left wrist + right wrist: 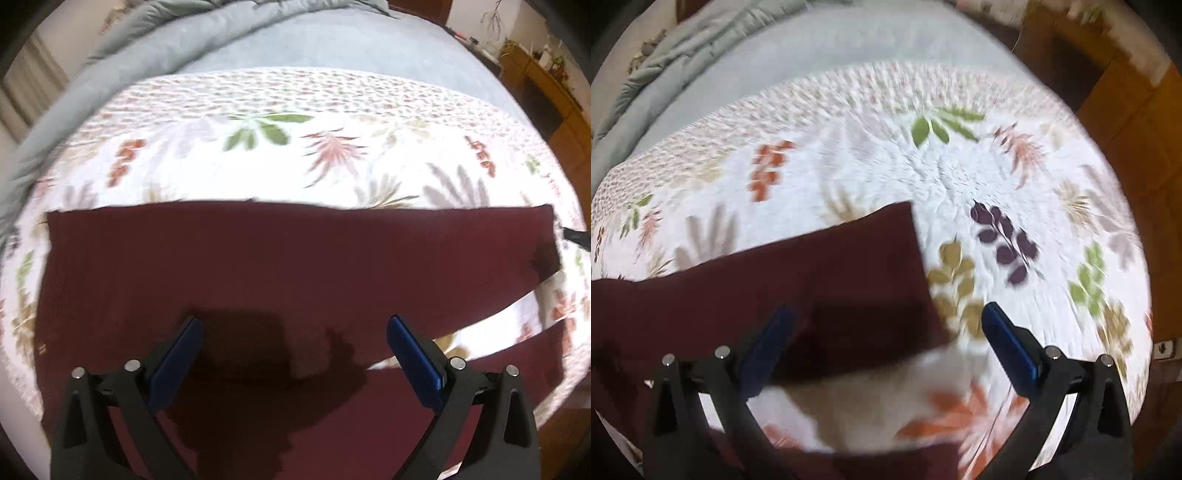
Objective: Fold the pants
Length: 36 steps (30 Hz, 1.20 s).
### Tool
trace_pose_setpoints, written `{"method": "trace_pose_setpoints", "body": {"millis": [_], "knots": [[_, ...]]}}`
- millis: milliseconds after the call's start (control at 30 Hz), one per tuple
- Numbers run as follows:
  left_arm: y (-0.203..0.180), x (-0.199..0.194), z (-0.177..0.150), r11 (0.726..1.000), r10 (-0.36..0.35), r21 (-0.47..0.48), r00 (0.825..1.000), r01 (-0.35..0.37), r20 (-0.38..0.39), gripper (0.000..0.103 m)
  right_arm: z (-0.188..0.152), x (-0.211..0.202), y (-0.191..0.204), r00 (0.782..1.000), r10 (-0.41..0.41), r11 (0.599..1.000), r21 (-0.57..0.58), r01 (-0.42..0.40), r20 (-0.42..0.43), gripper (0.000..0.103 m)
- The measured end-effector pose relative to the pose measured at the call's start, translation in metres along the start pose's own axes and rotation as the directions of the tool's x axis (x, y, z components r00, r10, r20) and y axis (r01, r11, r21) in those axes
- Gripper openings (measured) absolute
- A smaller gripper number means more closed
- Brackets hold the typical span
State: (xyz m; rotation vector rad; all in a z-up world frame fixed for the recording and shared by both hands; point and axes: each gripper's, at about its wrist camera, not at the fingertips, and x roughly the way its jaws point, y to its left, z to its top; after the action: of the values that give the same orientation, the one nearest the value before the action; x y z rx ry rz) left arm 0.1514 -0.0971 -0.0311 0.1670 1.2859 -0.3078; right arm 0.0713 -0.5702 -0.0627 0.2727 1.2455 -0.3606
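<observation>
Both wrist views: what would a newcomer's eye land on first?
The dark maroon pants spread flat across the white leaf-print quilt dominate. The left gripper hovers over them with jaws wide open, and the right gripper hangs open-jawed at a leg end.

The pants (258, 266) are dark red, almost like wine. They lie flat on the bed, spread wide across the middle and bottom of the left wrist view. Their top edge runs straight from the left side to the right side of that frame. At the lower right, the two legs split apart, and a thin white strip of bedspread shows between them. In the right wrist view, one leg (827, 266) reaches in from the left and ends in a straight cut edge near the middle. The other leg shows along the bottom edge.
</observation>
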Motion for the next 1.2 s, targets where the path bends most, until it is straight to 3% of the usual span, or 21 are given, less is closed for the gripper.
{"method": "trace_pose_setpoints", "body": {"millis": [67,200,267,333,400,533,633,733,900,1067,1100,1133,1200], "knots": [[-0.005,0.007,0.013,0.999,-0.045,0.01,0.999,0.045,0.001,0.1,0.013,0.028,-0.002,0.998,0.018,0.999,-0.039,-0.021,-0.067,0.101],[-0.013,0.02,0.032,0.997,-0.054,0.062,0.998,0.053,0.017,0.1,0.026,0.06,-0.001,0.99,0.107,0.993,-0.029,-0.11,-0.09,0.1],[-0.016,0.027,0.038,0.996,-0.041,0.086,0.999,0.039,0.021,0.1,0.024,0.06,0.003,0.988,0.138,0.989,-0.051,-0.141,-0.065,0.09],[-0.018,0.032,0.044,0.992,-0.067,0.104,0.998,0.065,0.017,0.1,0.016,0.049,0.01,0.987,0.152,0.98,-0.121,-0.156,-0.043,0.05],[-0.023,0.04,0.053,0.986,-0.116,0.126,0.993,0.114,0.009,0.1,0.008,0.04,0.016,0.983,0.177,0.962,-0.204,-0.182,-0.044,0.02],[-0.046,0.062,0.073,0.956,-0.204,0.212,0.979,0.205,-0.024,0.1,-0.008,0.004,0.016,0.966,0.258,0.927,-0.286,-0.244,0.014,0.016],[-0.066,0.076,0.087,0.893,-0.314,0.32,0.948,0.315,-0.057,0.1,-0.013,-0.027,0.003,0.945,0.32,0.913,-0.289,-0.289,0.065,0.015],[-0.085,0.09,0.097,0.8,-0.422,0.404,0.894,0.445,-0.15,0.1,-0.005,-0.051,-0.015,0.916,0.388,0.898,-0.265,-0.351,0.104,0.014],[-0.107,0.096,0.107,0.737,-0.401,0.516,0.897,0.436,-0.185,0.1,-0.009,-0.079,-0.023,0.878,0.449,0.878,-0.266,-0.399,0.166,0.014],[-0.116,0.101,0.107,0.666,-0.432,0.533,0.852,0.522,-0.295,0.099,-0.011,-0.08,-0.026,0.87,0.461,0.874,-0.256,-0.412,0.176,0.014],[-0.119,0.106,0.105,0.665,-0.4,0.549,0.862,0.506,-0.31,0.095,-0.012,-0.081,-0.026,0.869,0.462,0.875,-0.252,-0.414,0.178,0.014],[-0.122,0.111,0.101,0.67,-0.35,0.572,0.881,0.473,-0.318,0.079,-0.012,-0.08,-0.027,0.867,0.465,0.875,-0.246,-0.418,0.178,0.014],[-0.122,0.121,0.094,0.672,-0.264,0.606,0.902,0.426,-0.341,0.061,-0.015,-0.081,-0.029,0.859,0.478,0.87,-0.238,-0.433,0.183,0.014]]}}
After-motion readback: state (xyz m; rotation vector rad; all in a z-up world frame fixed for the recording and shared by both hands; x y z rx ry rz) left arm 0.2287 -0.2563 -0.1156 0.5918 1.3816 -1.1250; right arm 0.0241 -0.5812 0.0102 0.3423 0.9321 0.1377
